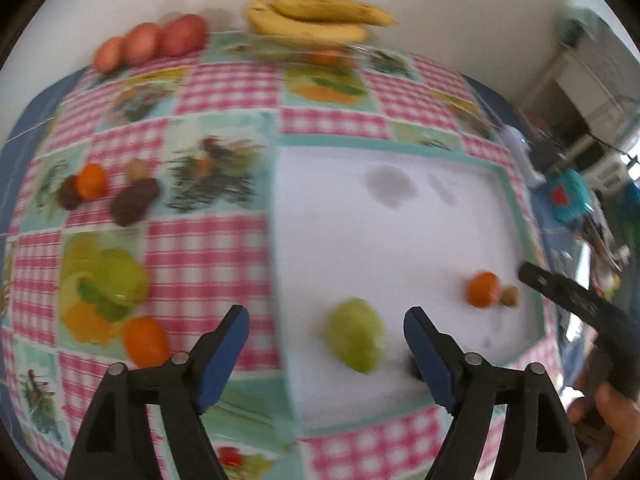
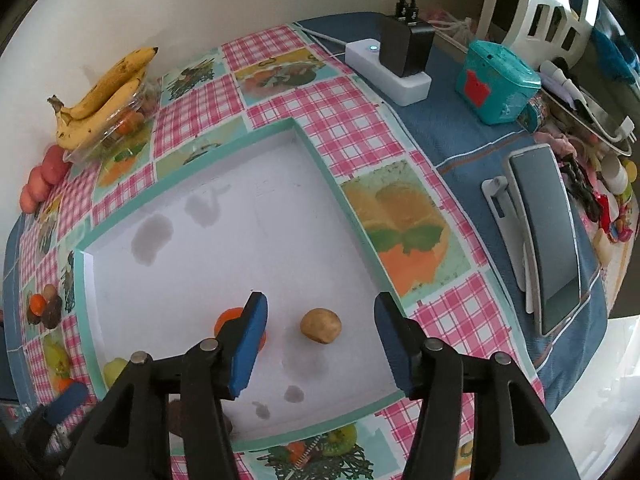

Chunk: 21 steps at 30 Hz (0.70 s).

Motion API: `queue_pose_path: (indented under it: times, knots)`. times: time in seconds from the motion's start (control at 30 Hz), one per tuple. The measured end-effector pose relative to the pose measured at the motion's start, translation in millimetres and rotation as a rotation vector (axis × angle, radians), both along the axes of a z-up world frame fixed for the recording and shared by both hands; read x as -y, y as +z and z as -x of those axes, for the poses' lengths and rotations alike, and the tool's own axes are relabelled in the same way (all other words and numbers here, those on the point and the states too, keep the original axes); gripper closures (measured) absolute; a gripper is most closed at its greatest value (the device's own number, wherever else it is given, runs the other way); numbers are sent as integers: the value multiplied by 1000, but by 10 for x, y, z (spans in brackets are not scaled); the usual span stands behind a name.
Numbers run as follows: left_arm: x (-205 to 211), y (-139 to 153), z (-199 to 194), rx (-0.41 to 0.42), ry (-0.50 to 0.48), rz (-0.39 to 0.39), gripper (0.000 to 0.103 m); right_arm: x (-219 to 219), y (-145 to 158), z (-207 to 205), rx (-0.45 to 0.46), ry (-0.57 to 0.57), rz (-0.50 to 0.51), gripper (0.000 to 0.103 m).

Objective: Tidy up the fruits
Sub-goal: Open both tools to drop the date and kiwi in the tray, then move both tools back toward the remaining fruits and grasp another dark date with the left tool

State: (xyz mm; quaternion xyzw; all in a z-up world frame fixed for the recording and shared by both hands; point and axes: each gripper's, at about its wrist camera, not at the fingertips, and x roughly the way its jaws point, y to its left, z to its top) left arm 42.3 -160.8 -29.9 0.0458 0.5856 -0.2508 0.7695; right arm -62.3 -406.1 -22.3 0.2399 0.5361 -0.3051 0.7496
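A white tray (image 1: 400, 240) with a teal rim lies on the patterned tablecloth. In the left wrist view a green fruit (image 1: 354, 334) lies in it just ahead of my open, empty left gripper (image 1: 326, 338). An orange (image 1: 483, 289) and a small tan fruit (image 1: 510, 296) lie further right. In the right wrist view my right gripper (image 2: 320, 326) is open and empty, with the tan fruit (image 2: 321, 325) between its fingertips and the orange (image 2: 228, 320) partly hidden behind the left finger.
Bananas (image 1: 316, 16) on a clear container and red fruits (image 1: 152, 42) stand at the back. An orange (image 1: 145, 341) and a cluster of small fruits (image 1: 108, 192) lie left of the tray. A power strip (image 2: 388, 68), teal box (image 2: 496, 80) and phone stand (image 2: 544, 236) are right.
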Motion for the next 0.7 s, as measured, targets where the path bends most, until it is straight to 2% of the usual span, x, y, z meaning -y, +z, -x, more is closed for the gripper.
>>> queue_pose_path:
  times: [0.03, 0.07, 0.13, 0.57, 0.6, 0.63, 0.7]
  knots:
    - [-50, -7, -53, 8, 23, -8, 4, -2, -13, -13, -1, 4, -1, 44]
    - [-98, -11, -100, 16, 45, -15, 0, -14, -23, -21, -3, 9, -2, 38]
    - [-219, -3, -201, 38, 84, -27, 0, -42, -44, -57, -4, 22, 0, 27]
    - [-988, 70, -609, 95, 266, -70, 0, -253, -58, -205, -10, 86, 11, 19]
    - [-1049, 85, -632, 98, 278, -68, 0, -286, -54, -221, -8, 93, 15, 18]
    - [-1126, 101, -664, 103, 292, -67, 0, -320, -49, -239, -7, 100, 19, 12]
    - [-1299, 140, -727, 120, 326, -78, 0, -394, -35, -283, -5, 117, 32, 10]
